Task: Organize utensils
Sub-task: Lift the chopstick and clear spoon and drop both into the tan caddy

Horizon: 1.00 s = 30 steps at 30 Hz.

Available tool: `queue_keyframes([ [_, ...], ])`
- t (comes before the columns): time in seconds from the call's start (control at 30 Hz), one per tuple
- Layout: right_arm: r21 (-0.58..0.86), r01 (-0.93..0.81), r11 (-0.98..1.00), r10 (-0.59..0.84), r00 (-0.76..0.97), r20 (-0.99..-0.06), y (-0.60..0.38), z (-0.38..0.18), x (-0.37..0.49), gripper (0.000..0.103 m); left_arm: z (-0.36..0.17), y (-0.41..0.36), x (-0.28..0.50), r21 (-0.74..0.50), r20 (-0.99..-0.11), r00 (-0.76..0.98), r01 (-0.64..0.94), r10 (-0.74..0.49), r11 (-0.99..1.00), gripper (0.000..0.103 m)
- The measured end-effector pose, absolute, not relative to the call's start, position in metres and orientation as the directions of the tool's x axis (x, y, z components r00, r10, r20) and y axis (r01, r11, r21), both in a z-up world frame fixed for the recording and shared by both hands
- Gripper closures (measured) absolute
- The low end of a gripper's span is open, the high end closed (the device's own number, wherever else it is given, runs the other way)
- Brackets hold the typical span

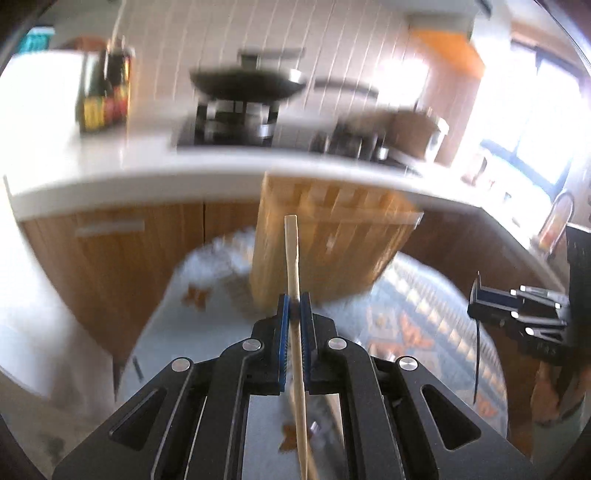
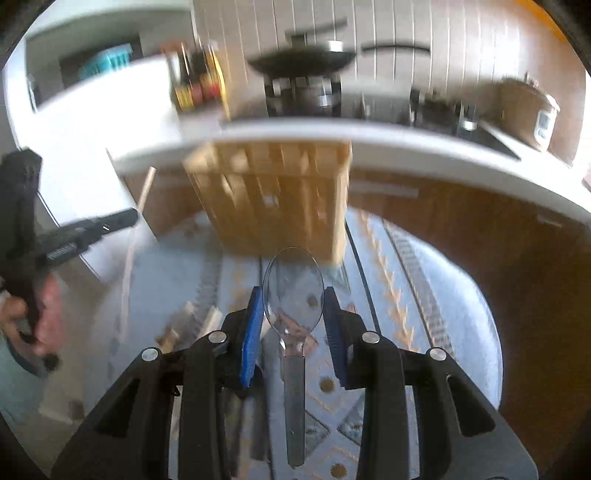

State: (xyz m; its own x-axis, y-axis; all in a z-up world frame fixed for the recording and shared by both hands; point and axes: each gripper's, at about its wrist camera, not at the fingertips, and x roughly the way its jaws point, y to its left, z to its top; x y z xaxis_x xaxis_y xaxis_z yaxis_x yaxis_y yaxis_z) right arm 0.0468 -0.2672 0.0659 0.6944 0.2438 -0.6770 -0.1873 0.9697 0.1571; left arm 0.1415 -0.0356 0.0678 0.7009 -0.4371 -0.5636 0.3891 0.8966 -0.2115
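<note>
Kitchen, blurred throughout. Patterned cloth (image 2: 424, 295) on a round table (image 1: 155, 325), pale blue-grey with orange motifs and dark stripes.

Nearest in the left wrist view: left gripper (image 1: 295, 310), black frame with blue ridged pads, clenched on a chopstick (image 1: 293, 280). Pale wood, thin and straight, running up between the pads and poking out beyond the tips, tilted slightly left at the top. Off to the right edge, the right gripper, seen side-on, held by a hand (image 1: 550, 391).

Nearest in the right wrist view: right gripper (image 2: 293, 306), same black and blue build, grasping a spoon (image 2: 293, 295) across its bowl. Clear plastic, oval bowl forward and upright past the tips, flat handle trailing back under the frame. At the left edge, the left gripper with the chopstick rising from it, and a hand (image 2: 40, 317) wrapped round its grip.

Just beyond both tools: holder (image 2: 273, 195), a light wooden box standing on the cloth, its top split by slats into narrow slots. Contents too blurred to tell.

Behind the holder: white counter (image 1: 122, 162) with a rounded edge, brown wood-grain cabinets (image 1: 103, 266) below. On the counter, dark bottles (image 1: 105, 92) with yellow and red labels at left, a black pan (image 1: 247, 83) on a stove at centre, a rice cooker (image 2: 532, 110) further right. White vertical-striped wall (image 1: 207, 33) at the back, bright window (image 1: 535, 122) at far right.
</note>
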Motion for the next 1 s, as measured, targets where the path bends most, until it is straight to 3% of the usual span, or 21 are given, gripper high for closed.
queue_keyframes([
  [0.1, 0.218, -0.213, 0.952, 0.302, 0.76, -0.576, -0.271, 0.103, 0.043, 0.074, 0.096, -0.042, 0.135, -0.194, -0.451, 0.777, 0.395, -0.439, 0.898, 0.099],
  [0.27, 0.204, -0.184, 0.961, 0.25, 0.895, -0.37, -0.278, 0.161, 0.058, 0.074, 0.144, -0.046, 0.142, -0.214, -0.256, 0.861, 0.393, -0.44, 0.894, 0.099],
  [0.47, 0.204, -0.125, 0.971, 0.172, 0.958, -0.229, -0.283, 0.189, 0.104, 0.074, 0.17, -0.062, 0.169, -0.204, -0.089, 0.925, 0.347, -0.37, 0.915, 0.099],
  [0.67, 0.199, -0.072, 0.977, 0.112, 0.974, -0.196, -0.286, 0.182, 0.159, 0.073, 0.164, -0.074, 0.197, -0.182, -0.034, 0.946, 0.311, -0.322, 0.933, 0.099],
  [1.0, 0.192, 0.005, 0.981, 0.042, 0.97, -0.24, -0.292, 0.121, 0.202, 0.073, 0.12, -0.082, 0.235, -0.165, -0.068, 0.96, 0.258, -0.272, 0.952, 0.099],
])
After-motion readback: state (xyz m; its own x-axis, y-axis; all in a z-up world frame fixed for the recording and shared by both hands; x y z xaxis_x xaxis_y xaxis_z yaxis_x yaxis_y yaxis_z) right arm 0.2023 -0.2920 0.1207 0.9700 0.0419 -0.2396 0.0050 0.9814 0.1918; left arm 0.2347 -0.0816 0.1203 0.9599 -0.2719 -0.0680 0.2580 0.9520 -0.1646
